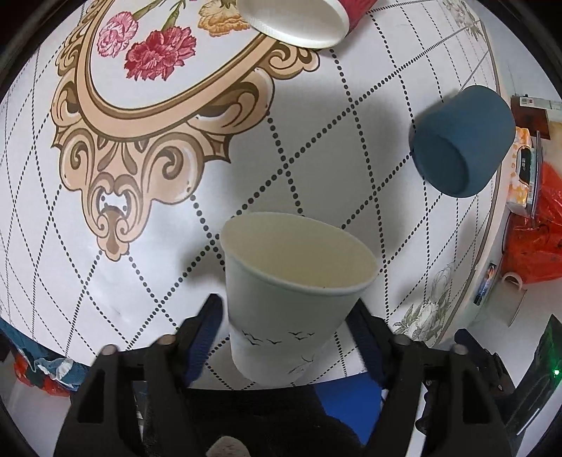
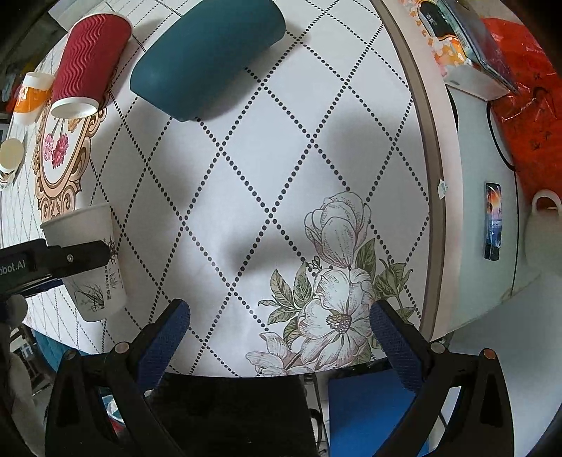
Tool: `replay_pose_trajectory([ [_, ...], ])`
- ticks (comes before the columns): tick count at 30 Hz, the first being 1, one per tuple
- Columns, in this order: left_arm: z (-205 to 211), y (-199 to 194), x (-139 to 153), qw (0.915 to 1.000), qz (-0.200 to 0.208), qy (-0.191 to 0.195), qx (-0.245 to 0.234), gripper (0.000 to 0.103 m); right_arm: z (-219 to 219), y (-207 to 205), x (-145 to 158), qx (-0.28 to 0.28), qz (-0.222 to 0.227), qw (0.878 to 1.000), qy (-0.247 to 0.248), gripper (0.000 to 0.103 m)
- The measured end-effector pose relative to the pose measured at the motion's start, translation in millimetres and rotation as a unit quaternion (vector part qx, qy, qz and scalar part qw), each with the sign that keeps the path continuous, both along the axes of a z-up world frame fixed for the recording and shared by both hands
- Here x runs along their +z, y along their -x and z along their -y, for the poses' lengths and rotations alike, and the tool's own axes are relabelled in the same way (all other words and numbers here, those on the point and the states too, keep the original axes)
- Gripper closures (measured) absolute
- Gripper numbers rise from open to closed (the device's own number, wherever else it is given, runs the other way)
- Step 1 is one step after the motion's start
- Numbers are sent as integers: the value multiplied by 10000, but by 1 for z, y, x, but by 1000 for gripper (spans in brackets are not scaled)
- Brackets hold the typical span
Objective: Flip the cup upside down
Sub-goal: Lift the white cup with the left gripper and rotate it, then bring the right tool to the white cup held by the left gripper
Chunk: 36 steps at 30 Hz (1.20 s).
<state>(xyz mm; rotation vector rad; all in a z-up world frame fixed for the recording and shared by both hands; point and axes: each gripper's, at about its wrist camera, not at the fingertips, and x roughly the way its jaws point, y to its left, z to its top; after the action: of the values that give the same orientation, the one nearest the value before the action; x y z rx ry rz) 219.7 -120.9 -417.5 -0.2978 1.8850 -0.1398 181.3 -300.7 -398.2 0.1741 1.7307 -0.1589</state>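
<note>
A white paper cup (image 1: 291,302) with small bird prints is between the blue pads of my left gripper (image 1: 288,316), its mouth facing away from the camera and tilted up. The left gripper is shut on it above the table. The same cup (image 2: 87,260) shows at the left of the right wrist view, held by the black left gripper finger (image 2: 70,258). My right gripper (image 2: 277,327) is open and empty over the flower print near the table's front edge.
A dark teal cup (image 1: 463,140) (image 2: 207,59) stands upside down on the patterned table (image 2: 246,175). A red ribbed cup (image 1: 316,17) (image 2: 87,63) stands at the back. An orange-and-white cup (image 2: 31,95) and another pale cup (image 2: 10,154) are far left. Clutter lies beyond the table's right edge (image 2: 432,175).
</note>
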Motion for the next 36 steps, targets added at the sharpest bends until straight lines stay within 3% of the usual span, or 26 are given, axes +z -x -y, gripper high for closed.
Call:
replay_pose_trajectory([
  [12,-5,-1,12,9999,141,14,-72,17,-2,15,0,-49,50,10000,-29,0],
  [16,-11,-2,40,9990,427,113,-52,17,-2,17,13,-133,184,9993,-285,0],
  [18,-19,0,67,9970,769,93,-57,17,-5,18,21,-231,340,9977,-542,0],
  [23,-56,15,107,9870,1486,-613,52,17,-27,12,34,-322,696,9907,-1126,1],
  [27,-89,34,103,9771,1663,-1323,71,17,-54,0,26,-331,680,9863,-1468,11],
  [32,-104,51,83,9756,1519,-1568,250,17,-77,-7,15,-301,569,9854,-1575,24],
  [36,-111,61,73,9764,1459,-1556,336,17,-87,-9,7,-234,491,9873,-1494,34],
])
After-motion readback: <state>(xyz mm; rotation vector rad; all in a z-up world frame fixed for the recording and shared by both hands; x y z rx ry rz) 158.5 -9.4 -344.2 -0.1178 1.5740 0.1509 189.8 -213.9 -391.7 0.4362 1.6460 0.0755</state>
